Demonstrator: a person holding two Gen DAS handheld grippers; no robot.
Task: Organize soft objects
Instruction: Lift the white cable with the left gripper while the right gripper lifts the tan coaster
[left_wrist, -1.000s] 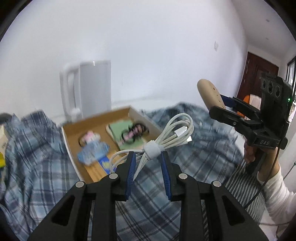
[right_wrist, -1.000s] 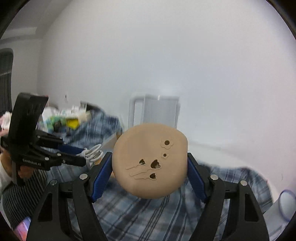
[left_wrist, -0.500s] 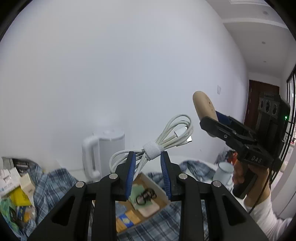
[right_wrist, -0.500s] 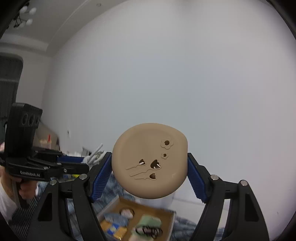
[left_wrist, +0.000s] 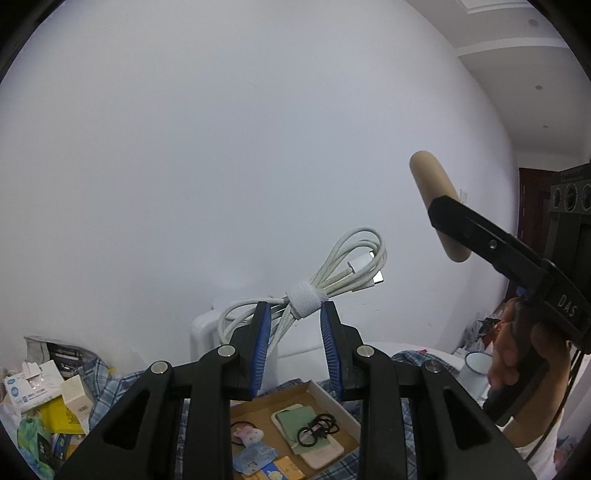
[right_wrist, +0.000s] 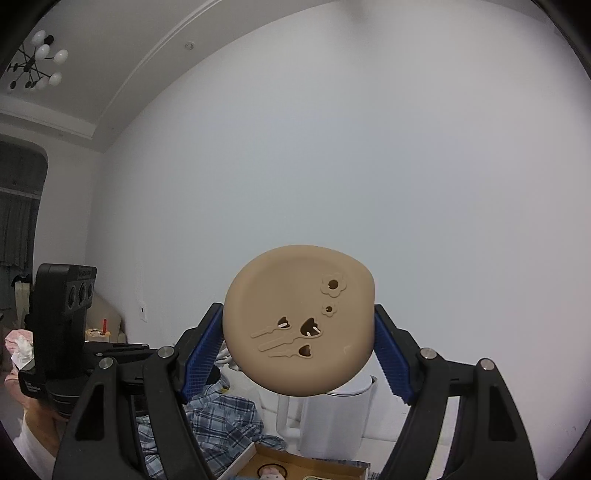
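Note:
My left gripper (left_wrist: 293, 314) is shut on a coiled white charging cable (left_wrist: 354, 254), its pads pressing beside the white strap (left_wrist: 303, 303), and holds it high before the white wall. A round tan soft case (right_wrist: 295, 314) with flower cut-outs sits squeezed between the blue pads (right_wrist: 201, 354) of my right gripper (right_wrist: 298, 321). In the left wrist view that case (left_wrist: 430, 184) shows edge-on at the right, level with the cable and apart from it. A cardboard tray (left_wrist: 334, 400) lies below both, holding a green card, black hair ties (left_wrist: 317, 432) and small packets.
A white kettle (right_wrist: 332, 417) stands behind the tray on a blue plaid cloth (right_wrist: 218, 421). Boxes and packets (left_wrist: 48, 391) are heaped at the left, and a white mug (left_wrist: 476, 363) stands at the right. A person's hand (left_wrist: 517, 350) holds the right gripper's handle.
Both grippers have risen and tipped upward, so the tray, kettle and cloth have sunk to the bottom of both views. The cable and the tan case stay gripped as before.

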